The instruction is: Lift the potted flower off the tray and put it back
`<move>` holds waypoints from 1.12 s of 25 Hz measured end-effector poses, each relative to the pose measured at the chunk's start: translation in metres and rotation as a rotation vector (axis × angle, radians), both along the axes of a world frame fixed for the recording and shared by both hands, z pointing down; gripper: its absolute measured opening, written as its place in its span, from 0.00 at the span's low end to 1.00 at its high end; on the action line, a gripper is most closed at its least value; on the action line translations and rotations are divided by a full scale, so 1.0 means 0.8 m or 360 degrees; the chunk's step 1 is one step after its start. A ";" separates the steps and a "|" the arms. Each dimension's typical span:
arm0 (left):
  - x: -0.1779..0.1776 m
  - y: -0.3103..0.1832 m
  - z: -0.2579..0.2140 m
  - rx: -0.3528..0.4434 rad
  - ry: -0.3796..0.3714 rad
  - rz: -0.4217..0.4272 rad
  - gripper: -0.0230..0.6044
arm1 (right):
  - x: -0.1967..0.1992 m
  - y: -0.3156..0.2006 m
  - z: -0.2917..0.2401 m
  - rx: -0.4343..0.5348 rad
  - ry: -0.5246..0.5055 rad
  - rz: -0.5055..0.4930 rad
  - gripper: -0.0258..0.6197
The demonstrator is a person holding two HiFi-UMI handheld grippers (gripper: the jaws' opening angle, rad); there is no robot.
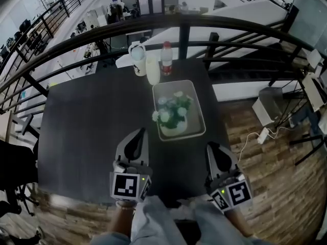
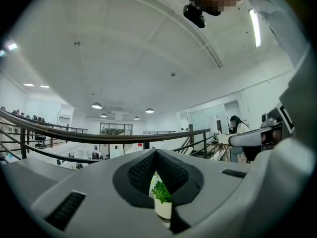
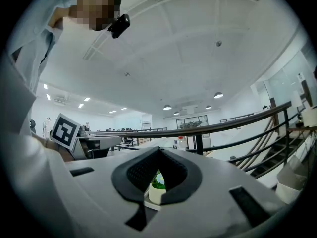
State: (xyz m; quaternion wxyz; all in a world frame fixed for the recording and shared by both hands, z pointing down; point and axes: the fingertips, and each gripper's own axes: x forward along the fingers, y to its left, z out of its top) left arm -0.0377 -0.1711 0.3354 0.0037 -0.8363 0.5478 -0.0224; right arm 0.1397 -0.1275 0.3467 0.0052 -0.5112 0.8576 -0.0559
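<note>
1. Head view, nearest me: I count two grippers, one in each hand, over the near edge of the single dark rectangular table (image 1: 87, 121). The left gripper (image 1: 140, 131) and the right gripper (image 1: 211, 147) both point away from me, and each carries one black-and-white marker cube.
2. In the left gripper view its two grey jaws are pressed together at the tips, with nothing pinched between the dark ribbed pads. The plant shows only through the gap below the tips, farther off.
3. The right gripper view reads the same: its jaws meet at the tips and hold nothing, with the plant visible beyond them.
4. Past both grippers lies one pale rectangular plastic tray with rounded corners (image 1: 187, 88), flat on the table.
5. One potted flower, with white blossoms and green leaves in a small white pot (image 1: 173, 119), stands upright inside the tray, in its nearer half. It is apart from both grippers.
6. At the table's far edge, just beyond the tray's far left corner, I count three containers close together:
   - a white cup with a dark lid (image 1: 137, 55)
   - a cloudy white bottle (image 1: 152, 69)
   - a clear bottle with a red cap and red label (image 1: 166, 58)
7. Farthest off, a black metal railing (image 1: 184, 27) curves behind the table.
</note>
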 end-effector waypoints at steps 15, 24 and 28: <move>0.009 0.036 -0.025 0.0068 -0.0075 0.0033 0.02 | -0.016 -0.002 -0.020 0.0087 -0.0006 -0.0105 0.04; 0.017 0.043 -0.026 0.0066 -0.0088 0.0050 0.02 | -0.013 0.002 -0.024 0.0109 0.0003 -0.0110 0.04; 0.016 0.044 -0.025 0.0062 -0.0095 0.0050 0.02 | -0.012 0.004 -0.024 0.0110 -0.0002 -0.0104 0.04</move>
